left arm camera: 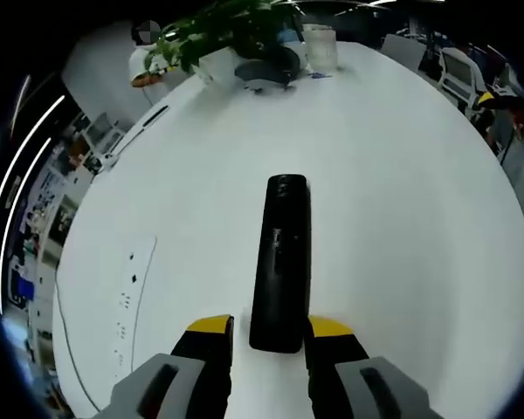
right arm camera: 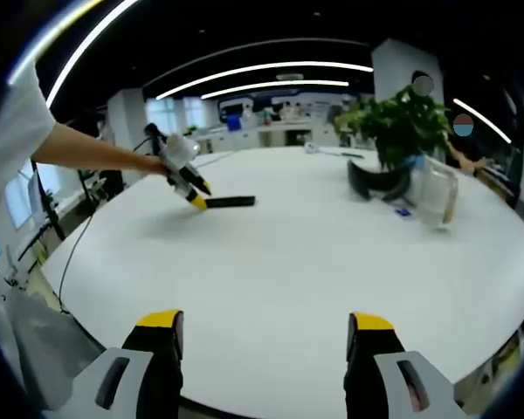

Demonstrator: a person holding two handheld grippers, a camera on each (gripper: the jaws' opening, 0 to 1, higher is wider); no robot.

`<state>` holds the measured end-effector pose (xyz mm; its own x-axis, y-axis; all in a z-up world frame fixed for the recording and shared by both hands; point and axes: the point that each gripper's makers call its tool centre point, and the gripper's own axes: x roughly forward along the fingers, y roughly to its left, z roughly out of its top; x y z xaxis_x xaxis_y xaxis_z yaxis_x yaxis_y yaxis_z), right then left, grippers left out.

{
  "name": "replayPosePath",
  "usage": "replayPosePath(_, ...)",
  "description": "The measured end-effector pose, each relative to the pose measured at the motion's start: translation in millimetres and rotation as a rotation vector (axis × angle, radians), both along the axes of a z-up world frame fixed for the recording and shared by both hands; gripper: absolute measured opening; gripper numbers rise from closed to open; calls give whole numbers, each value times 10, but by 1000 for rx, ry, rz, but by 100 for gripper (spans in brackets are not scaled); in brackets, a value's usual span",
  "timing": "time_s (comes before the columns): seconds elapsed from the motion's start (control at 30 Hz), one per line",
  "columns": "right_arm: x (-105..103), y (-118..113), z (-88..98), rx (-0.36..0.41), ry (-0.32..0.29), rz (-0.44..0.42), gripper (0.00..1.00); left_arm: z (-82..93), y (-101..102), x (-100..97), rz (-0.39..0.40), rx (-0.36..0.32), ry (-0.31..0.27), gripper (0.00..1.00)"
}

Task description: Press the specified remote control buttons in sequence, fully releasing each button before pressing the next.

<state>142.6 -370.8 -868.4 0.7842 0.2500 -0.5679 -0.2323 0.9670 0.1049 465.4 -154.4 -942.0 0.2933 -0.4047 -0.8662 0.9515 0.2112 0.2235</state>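
A long black remote control (left arm camera: pixel 281 262) lies flat on the round white table (left arm camera: pixel 402 201), pointing away from me. My left gripper (left arm camera: pixel 271 330) has its yellow-tipped jaws closed in on the remote's near end, one on each side. In the right gripper view, a bare arm (right arm camera: pixel 87 153) holds that left gripper (right arm camera: pixel 196 200) at the far left of the table, with the remote (right arm camera: pixel 231 202) sticking out from its tips. My right gripper (right arm camera: pixel 262 327) hangs over the near table edge, well away from the remote. Its jaws are wide apart with nothing between them.
A potted plant (right arm camera: pixel 402 122), a dark curved object (right arm camera: pixel 375 182) and a clear jug (right arm camera: pixel 435 196) stand at the table's far right. A white socket strip (left arm camera: pixel 127 301) is set into the table left of the remote, with a cable by the edge.
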Motion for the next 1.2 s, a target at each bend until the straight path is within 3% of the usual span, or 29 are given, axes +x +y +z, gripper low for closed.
replayPosePath(0.03,3,-2,5,1,-3,-2,76,3,7,10,16,-4,-3,36)
replayPosePath(0.07,4,-5,8,0,-5,-3,76,14,48,53,99,-23,-4,40)
replayPosePath(0.1,7,-9,9,-1,-7,-5,76,19,59,76,113,-34,-3,42)
replayPosePath(0.2,11,-20,20,0,-13,-10,76,12,110,84,219,-97,35,46)
replayPosePath(0.33,22,-39,41,1,-27,-20,77,29,205,157,309,-130,9,57)
replayPosePath(0.5,37,-64,80,3,-49,-35,79,36,284,174,399,-163,-13,61)
replayPosePath(0.6,44,-72,90,2,-56,-40,82,80,315,195,487,-220,-24,66)
replayPosePath(0.93,80,-117,136,-20,-95,-60,99,454,330,71,580,-378,-28,74)
replayPosePath(1.03,80,-114,148,-32,-102,-55,99,555,321,6,580,-393,-49,75)
replayPosePath(1.13,89,-116,176,-36,-119,-54,99,753,252,-52,612,-489,-64,74)
replayPosePath(1.2,87,-114,173,-37,-117,-53,99,834,241,-125,613,-511,-67,75)
